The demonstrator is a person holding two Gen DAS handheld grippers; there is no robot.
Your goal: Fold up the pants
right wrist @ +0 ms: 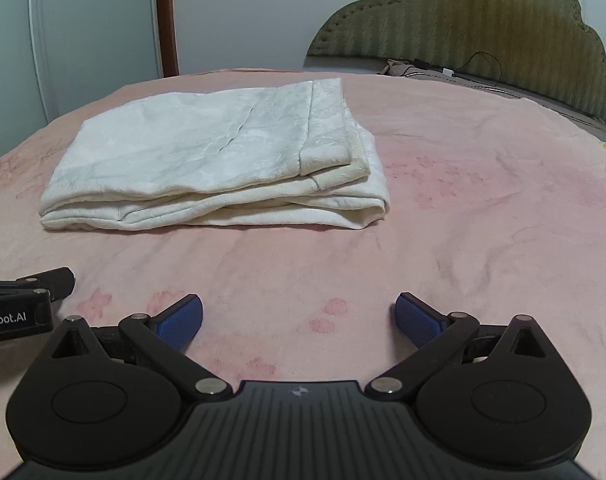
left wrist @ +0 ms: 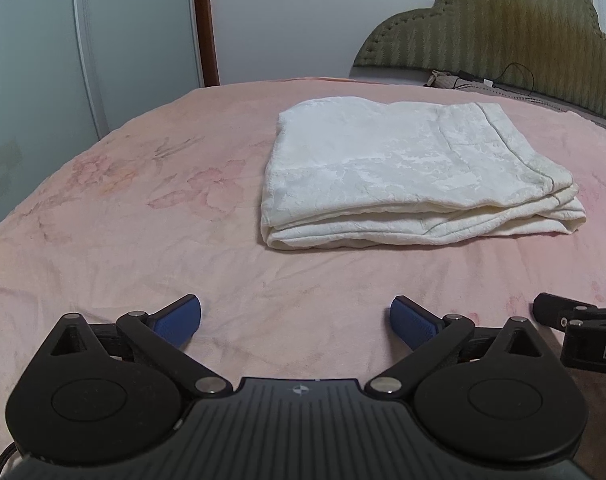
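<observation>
My left gripper [left wrist: 295, 320] and right gripper [right wrist: 299, 320] both hang with fingers spread wide, holding nothing, low over the pink bed [left wrist: 123, 208]. The white pants [left wrist: 407, 168] lie folded in a flat stack ahead, well apart from both grippers.

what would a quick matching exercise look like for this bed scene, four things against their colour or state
Things:
1. pants
2. bedspread
3. headboard
4. left gripper

Colour or state:
A. olive green, quilted
B. open, holding nothing
C. white, lying folded
D. pink with faint flowers

Pairs: 1-C, 2-D, 3-A, 4-B
</observation>
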